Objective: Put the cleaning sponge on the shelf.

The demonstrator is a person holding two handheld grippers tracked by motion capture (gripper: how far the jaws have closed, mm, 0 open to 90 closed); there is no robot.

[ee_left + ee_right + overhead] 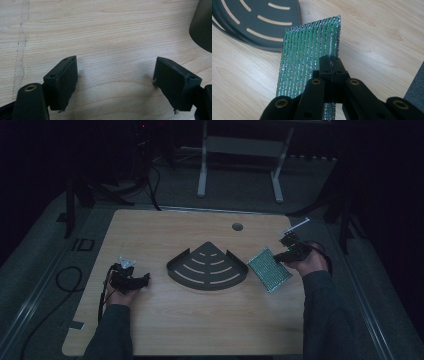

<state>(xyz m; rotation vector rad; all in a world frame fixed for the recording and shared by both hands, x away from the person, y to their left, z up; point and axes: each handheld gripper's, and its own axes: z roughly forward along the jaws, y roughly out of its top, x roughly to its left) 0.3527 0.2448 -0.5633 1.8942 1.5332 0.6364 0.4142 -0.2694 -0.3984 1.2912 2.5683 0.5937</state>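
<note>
A green and silver scouring pad (269, 269) lies flat on the wooden table (165, 330), right of a dark quarter-round shelf tray (207, 267) with curved slots. My right gripper (281, 256) is shut on the pad's near edge; in the right gripper view the closed jaws pinch the sponge (308, 55) at its right side, with the tray (254, 20) beyond it at upper left. My left gripper (145, 279) rests on the table left of the tray, open, with bare wood between its fingers (62, 80). The tray's curved rim (202, 27) shows at the upper right of the left gripper view.
A round cable hole (237, 226) sits in the table's far side. A white desk frame (240, 150) stands on the floor beyond. Dark stands and cables (75, 270) flank the table on both sides.
</note>
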